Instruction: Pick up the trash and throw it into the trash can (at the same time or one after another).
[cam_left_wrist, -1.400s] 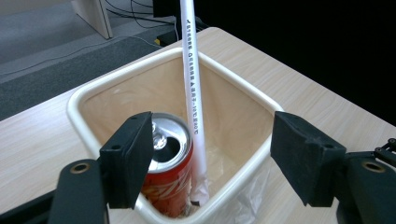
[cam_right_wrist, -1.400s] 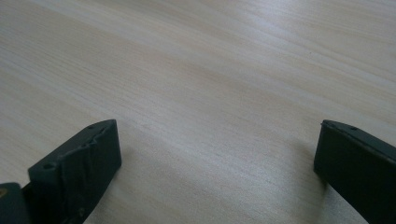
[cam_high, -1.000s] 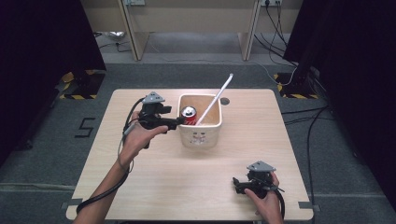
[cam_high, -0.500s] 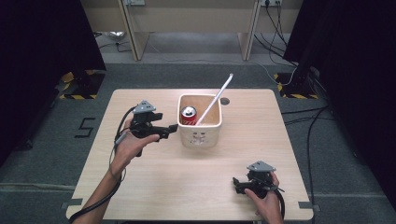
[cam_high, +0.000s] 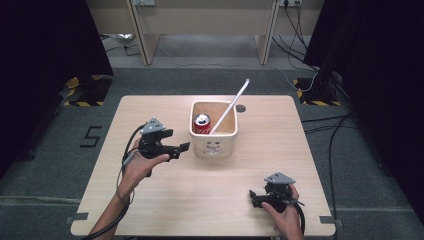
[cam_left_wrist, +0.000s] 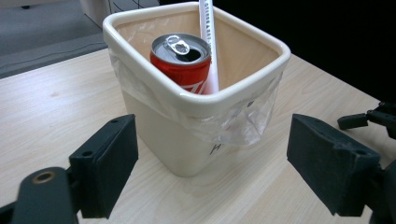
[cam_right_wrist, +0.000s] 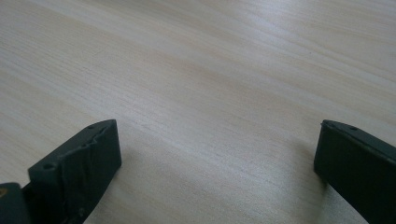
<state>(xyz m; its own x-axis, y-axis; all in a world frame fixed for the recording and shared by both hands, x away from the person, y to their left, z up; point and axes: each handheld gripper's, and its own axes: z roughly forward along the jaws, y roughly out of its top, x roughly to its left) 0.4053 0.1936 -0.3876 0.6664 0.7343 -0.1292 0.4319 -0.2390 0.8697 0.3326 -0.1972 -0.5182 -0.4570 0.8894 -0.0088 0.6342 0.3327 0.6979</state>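
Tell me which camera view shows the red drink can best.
The left gripper view: the red drink can appears close, its opened top and side clear inside the cream bin. The high view shows it small, mostly its top.

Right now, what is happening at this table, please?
A person holds a gripper in each hand at a wooden table. The left gripper is beside a cream bin lined with a clear plastic bag; its jaws have just been opening and hold nothing. In the bin stand a red soda can and a white stick that leans out over the rim. The right gripper sits open near the table's front edge, holding nothing.
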